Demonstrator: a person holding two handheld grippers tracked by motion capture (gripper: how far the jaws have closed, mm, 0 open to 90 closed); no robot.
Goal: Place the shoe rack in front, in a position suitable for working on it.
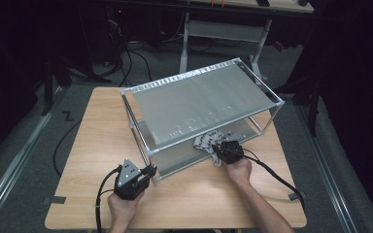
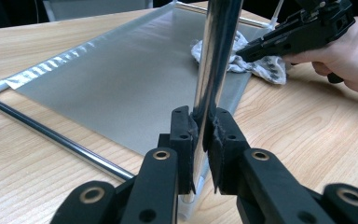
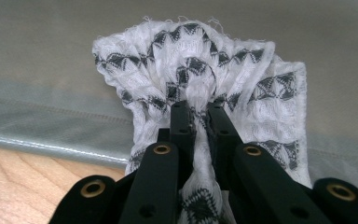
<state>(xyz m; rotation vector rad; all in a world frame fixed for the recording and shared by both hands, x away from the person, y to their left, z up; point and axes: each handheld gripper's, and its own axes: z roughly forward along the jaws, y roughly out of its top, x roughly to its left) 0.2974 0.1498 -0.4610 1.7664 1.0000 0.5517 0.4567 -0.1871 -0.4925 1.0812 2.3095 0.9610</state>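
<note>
A two-tier metal rack [image 1: 201, 99] with grey shelf sheets stands on the wooden table [image 1: 102, 145]. My left gripper [image 1: 149, 172] is shut on the rack's near-left upright chrome post [image 2: 212, 70], close to its foot. My right gripper [image 1: 217, 148] is shut on a white cloth with a black pattern [image 3: 200, 79]. The cloth [image 1: 205, 142] lies bunched on the front edge of the lower shelf [image 3: 51, 56]. In the left gripper view the cloth [image 2: 261, 65] and the other hand with its gripper [image 2: 303, 35] appear beyond the post.
The rack's upper shelf [image 1: 199, 102] overhangs the lower shelf [image 2: 121, 74]. A chrome bottom rail [image 2: 60, 140] runs along the rack's left side. Bare tabletop lies in front of the rack. A desk frame [image 1: 223, 29] and cables stand on the floor behind.
</note>
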